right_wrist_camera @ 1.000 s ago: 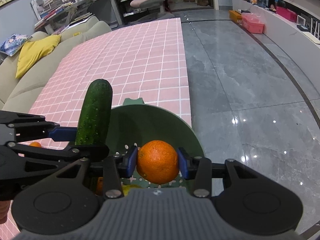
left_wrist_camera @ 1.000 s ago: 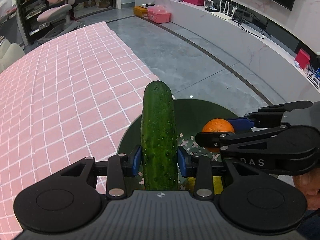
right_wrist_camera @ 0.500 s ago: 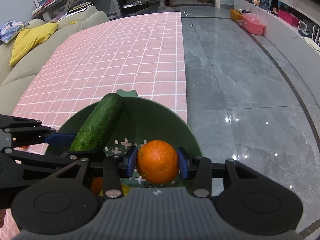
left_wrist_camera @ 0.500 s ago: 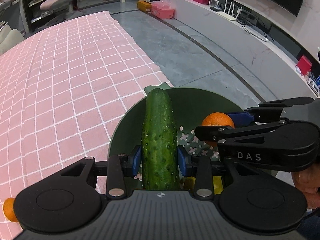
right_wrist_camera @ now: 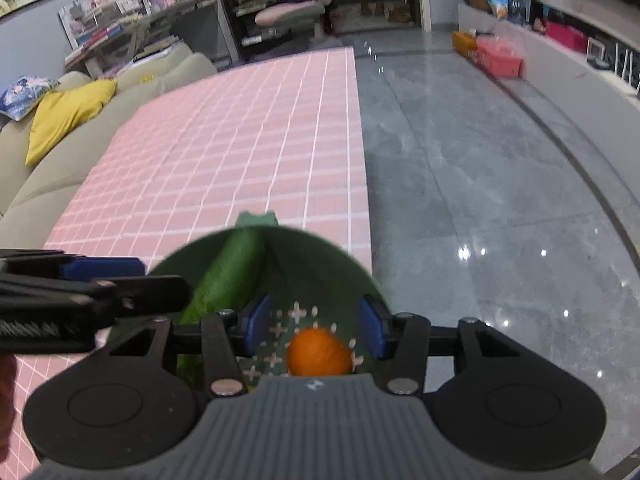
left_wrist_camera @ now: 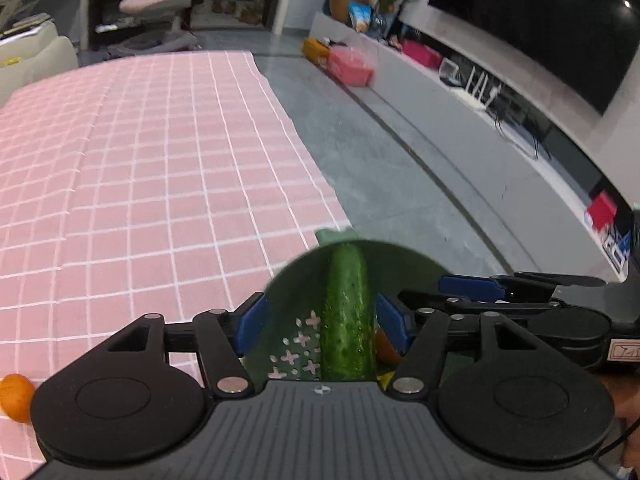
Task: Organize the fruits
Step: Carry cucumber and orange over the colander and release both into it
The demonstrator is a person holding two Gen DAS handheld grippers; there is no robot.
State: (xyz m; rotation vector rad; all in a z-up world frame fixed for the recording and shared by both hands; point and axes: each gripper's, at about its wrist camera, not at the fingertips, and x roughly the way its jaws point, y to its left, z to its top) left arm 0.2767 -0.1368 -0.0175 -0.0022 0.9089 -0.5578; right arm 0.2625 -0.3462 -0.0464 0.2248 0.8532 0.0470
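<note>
Grey floor (right_wrist_camera: 500, 184), sofa (right_wrist_camera: 40, 168) w/ yellow cushion (right_wrist_camera: 68, 116).

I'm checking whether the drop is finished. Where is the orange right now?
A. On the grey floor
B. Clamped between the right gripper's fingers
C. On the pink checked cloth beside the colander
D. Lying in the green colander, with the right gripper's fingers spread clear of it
D: the orange lies on the perforated bottom of the green colander, and the right gripper is open, with gaps on both sides of it.
</note>
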